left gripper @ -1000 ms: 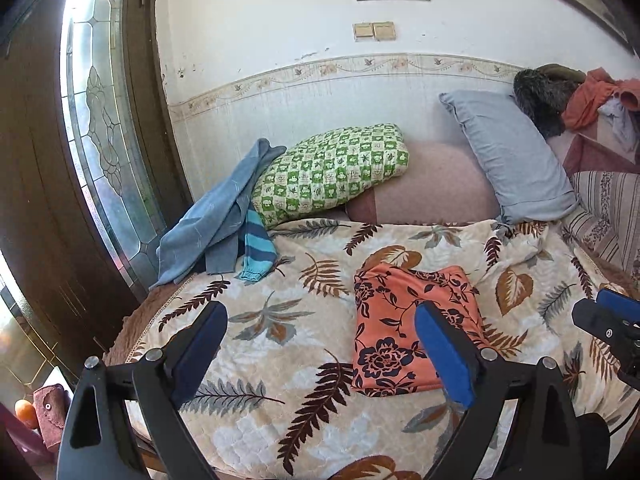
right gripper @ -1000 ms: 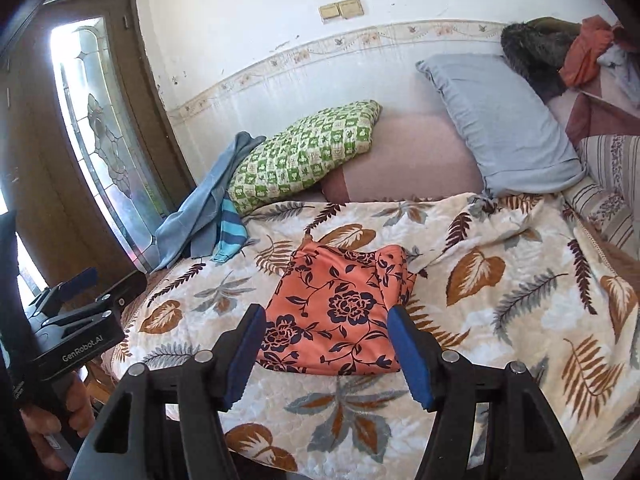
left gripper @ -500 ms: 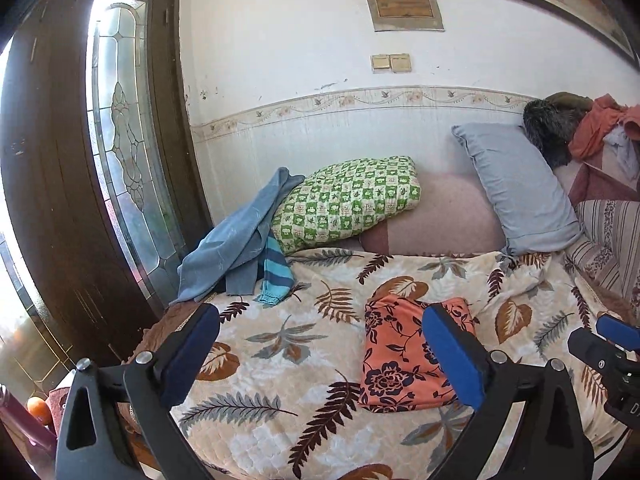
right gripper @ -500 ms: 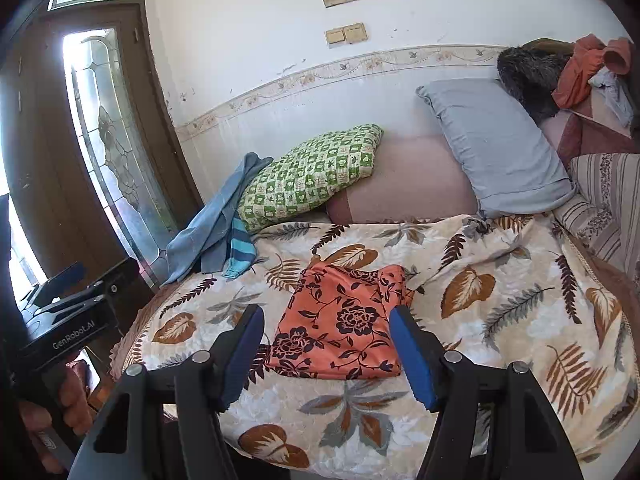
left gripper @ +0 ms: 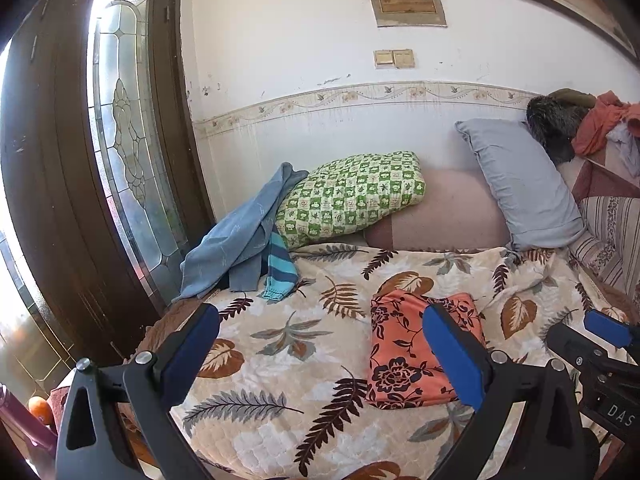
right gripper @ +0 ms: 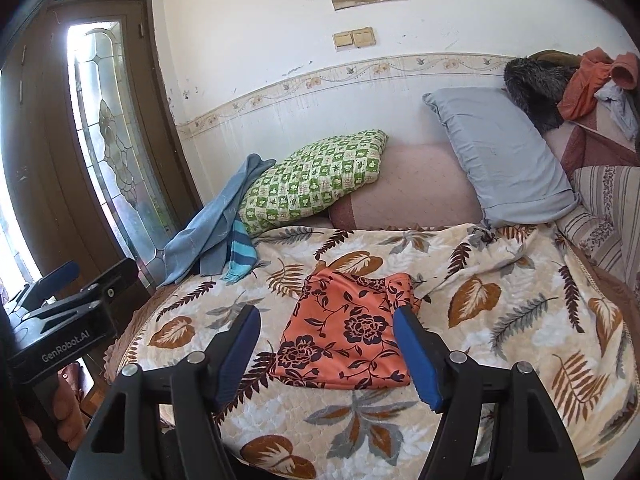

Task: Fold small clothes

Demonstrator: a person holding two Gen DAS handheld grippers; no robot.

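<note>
Both grippers are held clear above the bed (left gripper: 280,368): the left gripper (left gripper: 320,354) with fingers spread wide and empty, the right gripper (right gripper: 326,354) with jaws opening, nothing clamped. The folded orange floral garment (right gripper: 344,340) lies flat mid-bed. Next, the blue clothes (left gripper: 236,248) by the green pillow (left gripper: 352,196) are best approached low. Only the right view shows the hand (right gripper: 60,420) gripping the left handle.

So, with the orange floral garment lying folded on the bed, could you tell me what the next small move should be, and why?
Probably swing toward the blue garment heaped against the green pillow. The orange floral garment already lies as a flat folded rectangle, and both the left gripper and the right gripper, whose jaws are opening, hold nothing, clear above the bedspread.
</note>
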